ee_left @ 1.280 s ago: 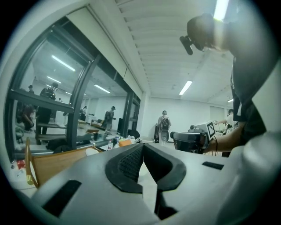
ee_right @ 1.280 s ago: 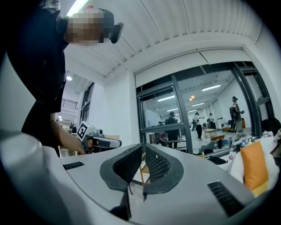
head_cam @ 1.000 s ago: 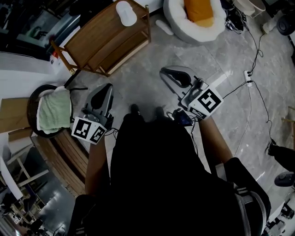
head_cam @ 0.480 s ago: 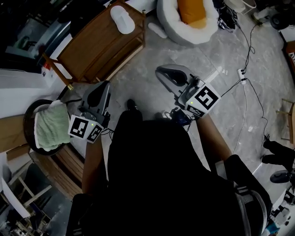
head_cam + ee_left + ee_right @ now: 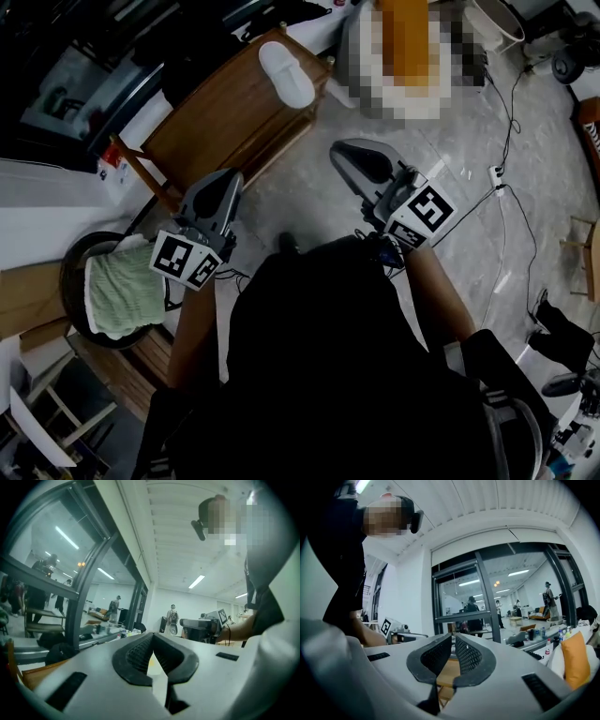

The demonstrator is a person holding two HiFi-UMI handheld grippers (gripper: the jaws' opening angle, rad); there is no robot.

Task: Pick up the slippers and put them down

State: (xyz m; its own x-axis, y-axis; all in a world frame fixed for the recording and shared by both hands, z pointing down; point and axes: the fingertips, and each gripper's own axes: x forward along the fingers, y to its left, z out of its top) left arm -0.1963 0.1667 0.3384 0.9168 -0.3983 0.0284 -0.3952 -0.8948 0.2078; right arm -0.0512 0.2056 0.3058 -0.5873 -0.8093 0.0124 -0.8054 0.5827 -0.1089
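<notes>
On top of the wooden rack, well ahead of both tools, lies one white slipper; its mate cannot be made out. The left gripper and the right gripper each have their jaws pressed together with nothing between them. Reaching in like that would likely shove the soft slipper along the boards or off the far edge rather than grip it. A low approach could also knock a jaw against the rack's rim, and the floor cable invites a snagged foot
</notes>
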